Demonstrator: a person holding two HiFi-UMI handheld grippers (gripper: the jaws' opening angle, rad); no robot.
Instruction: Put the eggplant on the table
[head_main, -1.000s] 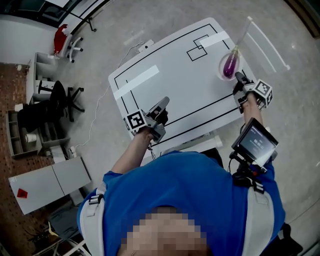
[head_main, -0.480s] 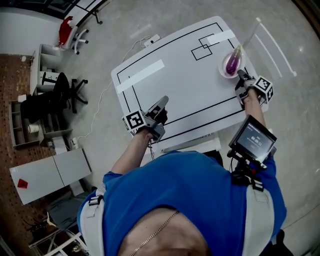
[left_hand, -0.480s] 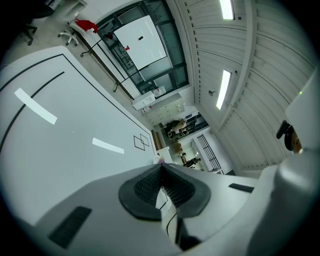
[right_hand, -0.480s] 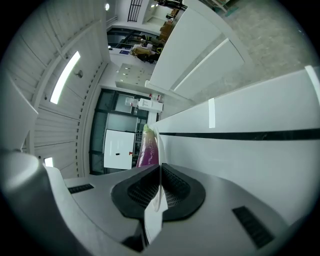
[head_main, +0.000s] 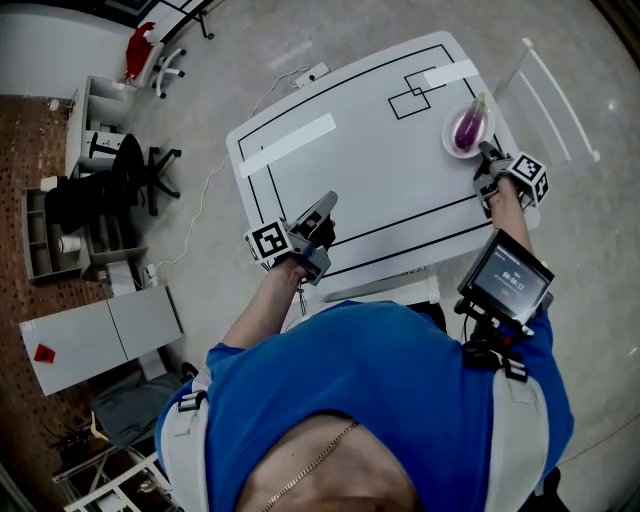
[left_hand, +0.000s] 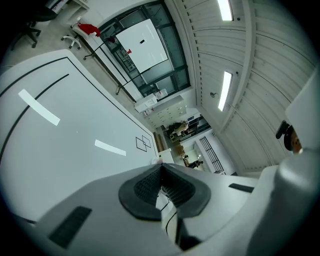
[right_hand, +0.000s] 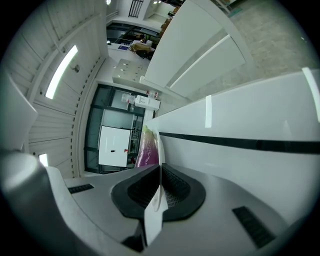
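Observation:
A purple eggplant with a green stem lies on a small white plate near the right edge of the white table. My right gripper reaches in from the near right and is shut on the plate's rim. In the right gripper view the thin plate stands edge-on between the pads of the right gripper, with the eggplant just beyond. My left gripper hovers over the table's near edge. The left gripper has its pads together, holding nothing.
Black outlines and white tape strips mark the tabletop. A small screen is strapped to the person's right forearm. A white rail lies beyond the table's right side. An office chair, shelves and a cabinet stand at left.
The right gripper and the plate with the eggplant have shifted slightly inward over the table from its right edge. The left gripper has stayed where it was.

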